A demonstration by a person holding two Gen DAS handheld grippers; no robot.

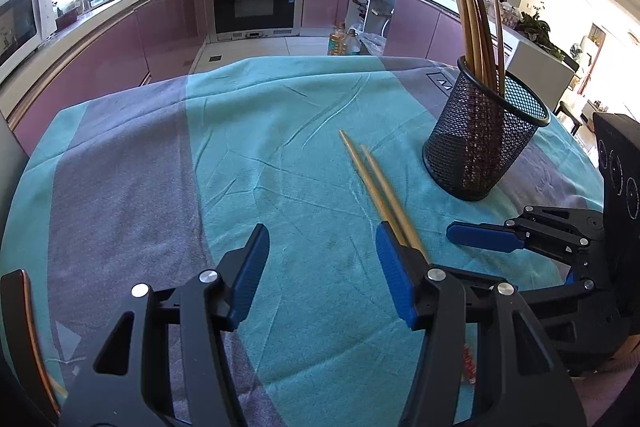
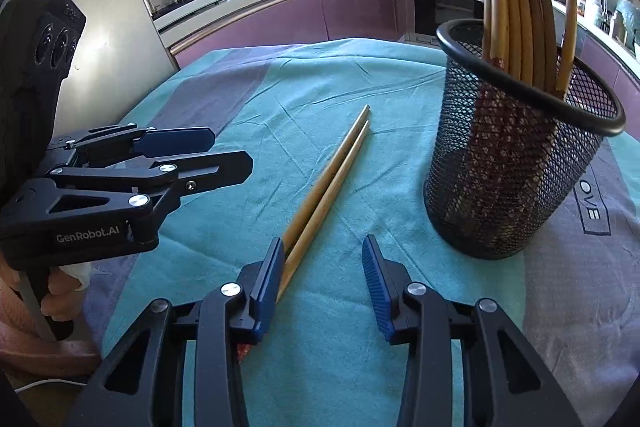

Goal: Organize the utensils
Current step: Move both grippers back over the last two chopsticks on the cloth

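Right gripper (image 2: 320,279): jaws spread, empty, blue ribbed pads, left pad just beside the pair's near end. Left gripper (image 1: 320,267): jaws spread, empty, to the left of the pair. Chopsticks (image 2: 326,187): two loose, side by side on the cloth, running near to far; slender, stiff, light, smooth wood, likely to roll or slip; best pinched together near mid-length. Mesh holder (image 2: 508,163): black wire, round, upright, right of the pair, holding several sticks. Tablecloth (image 2: 224,95): teal and grey, soft, creased.
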